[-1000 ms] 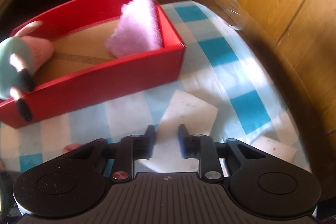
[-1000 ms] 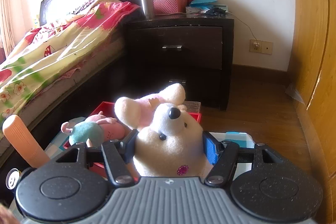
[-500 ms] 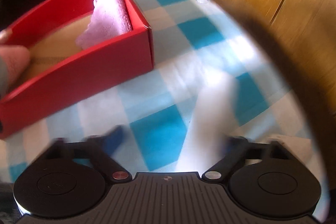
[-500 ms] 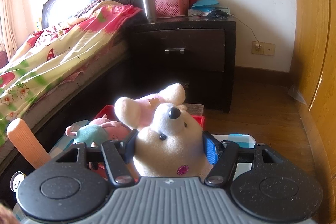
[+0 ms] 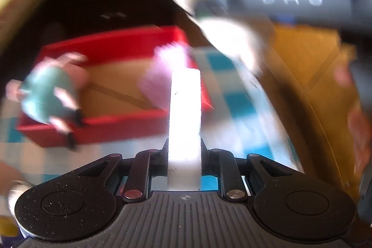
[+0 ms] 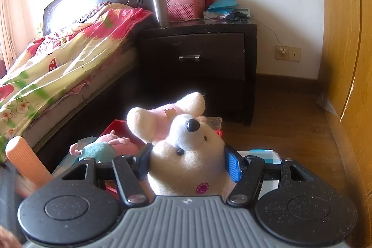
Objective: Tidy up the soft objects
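My worry is a collision: the left gripper (image 5: 184, 150) and right gripper (image 6: 187, 160) both converge over the red box (image 5: 130, 124). My left fingers clench a white sponge (image 5: 185, 113) standing upright between them; my right fingers squeeze the plush mouse (image 6: 186, 155) at its neck, so it may slip.

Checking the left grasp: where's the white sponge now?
Left wrist view, centre: the white sponge stands upright between the left gripper jaws, in front of the red box.
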### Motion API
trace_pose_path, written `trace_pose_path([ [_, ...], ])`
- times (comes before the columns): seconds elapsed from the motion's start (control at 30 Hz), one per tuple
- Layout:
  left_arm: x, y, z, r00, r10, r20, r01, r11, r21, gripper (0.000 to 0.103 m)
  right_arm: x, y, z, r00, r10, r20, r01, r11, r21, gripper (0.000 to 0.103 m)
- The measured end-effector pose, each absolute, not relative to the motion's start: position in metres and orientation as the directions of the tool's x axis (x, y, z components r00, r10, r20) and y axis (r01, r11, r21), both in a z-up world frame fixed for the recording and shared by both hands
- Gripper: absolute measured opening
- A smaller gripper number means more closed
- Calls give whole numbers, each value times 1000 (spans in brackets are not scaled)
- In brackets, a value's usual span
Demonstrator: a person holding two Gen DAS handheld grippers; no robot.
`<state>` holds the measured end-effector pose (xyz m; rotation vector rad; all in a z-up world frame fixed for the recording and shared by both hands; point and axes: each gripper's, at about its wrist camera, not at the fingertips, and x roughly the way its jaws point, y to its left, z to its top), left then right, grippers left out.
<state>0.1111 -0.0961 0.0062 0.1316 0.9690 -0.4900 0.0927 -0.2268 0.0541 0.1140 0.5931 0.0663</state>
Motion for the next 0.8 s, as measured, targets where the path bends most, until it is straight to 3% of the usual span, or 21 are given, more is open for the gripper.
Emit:
trace_pose_path([
  [0.2,142,-63,30,591,-250,-767,276,956,-99,19,104,-219,53,835,73,-546,-17,994,108,41],
  [0.47,174,-64,27,673,-165,-721,164,984,-72,24,135,-207,17,771,83,-631,-33,995,91,41],
  [0.57,182,-62,23,693,-150,-705,145,987,-68,34,145,-210,7,755,91,-650,-29,994,106,44],
  [0.63,185,-58,22,691,-141,-709,124,989,-76,49,150,-217,1,747,95,-658,-5,991,137,49],
  [0.7,186,-54,22,685,-149,-713,115,989,-97,55,155,-223,-3,734,112,-670,5,985,170,50],
  [0.8,183,-47,26,682,-158,-714,103,987,-120,55,157,-228,-3,731,129,-670,13,979,203,58],
])
